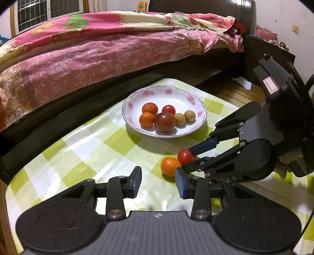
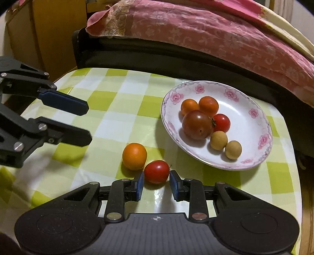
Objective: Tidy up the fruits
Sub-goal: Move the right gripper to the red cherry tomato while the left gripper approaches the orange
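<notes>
The right gripper (image 2: 156,185) stood with its jaws partly open around the red tomato (image 2: 156,171), the pads just beside its flanks, contact not clear; the orange tomato (image 2: 134,156) lay touching it, just outside the left jaw; the plate (image 2: 253,115) of fruit sat ahead to the right; the left gripper (image 1: 158,181) hung wide open, holding nothing.

**Around the table: bed, cloth, window**

A green-and-white checked tablecloth (image 1: 82,141) covers the table. Just behind it stands a dark bed frame (image 2: 176,56) draped with a pink floral quilt (image 1: 98,51). A barred window (image 1: 45,11) sits beyond.
</notes>
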{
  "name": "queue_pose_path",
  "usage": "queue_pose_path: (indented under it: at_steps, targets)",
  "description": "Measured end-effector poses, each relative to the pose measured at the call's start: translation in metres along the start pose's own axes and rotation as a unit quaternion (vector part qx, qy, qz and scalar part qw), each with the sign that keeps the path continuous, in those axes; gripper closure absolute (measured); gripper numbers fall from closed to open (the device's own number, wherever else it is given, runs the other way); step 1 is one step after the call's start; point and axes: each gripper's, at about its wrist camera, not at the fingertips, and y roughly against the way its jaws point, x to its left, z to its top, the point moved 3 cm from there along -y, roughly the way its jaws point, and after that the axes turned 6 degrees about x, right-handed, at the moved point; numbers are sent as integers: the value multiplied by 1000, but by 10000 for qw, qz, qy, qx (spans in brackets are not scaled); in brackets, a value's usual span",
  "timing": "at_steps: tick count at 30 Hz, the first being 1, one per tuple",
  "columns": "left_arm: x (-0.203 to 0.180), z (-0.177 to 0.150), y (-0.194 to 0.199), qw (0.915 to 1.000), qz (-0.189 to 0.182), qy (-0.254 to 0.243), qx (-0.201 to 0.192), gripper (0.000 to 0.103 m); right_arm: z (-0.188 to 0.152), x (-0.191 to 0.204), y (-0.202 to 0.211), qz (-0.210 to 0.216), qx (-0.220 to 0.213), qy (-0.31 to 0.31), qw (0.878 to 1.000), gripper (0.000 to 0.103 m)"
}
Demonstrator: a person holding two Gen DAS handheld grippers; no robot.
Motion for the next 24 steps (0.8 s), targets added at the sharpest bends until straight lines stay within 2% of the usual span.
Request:
queue_pose_path:
  at_steps: [10,17,24]
  targets:
    - [-11,1,-25,9998,20,-126,169,58,-5,-8,0,87,63,-296,9995,79]
    - [-19,9,-50,9995,149,-145,221,58,-15,-24,24,-158,285,-850,9958,79]
    - [-27,10,-61,9996,42,-118,235,56,-28,-16,41,-454,535,-1027,9922,79]
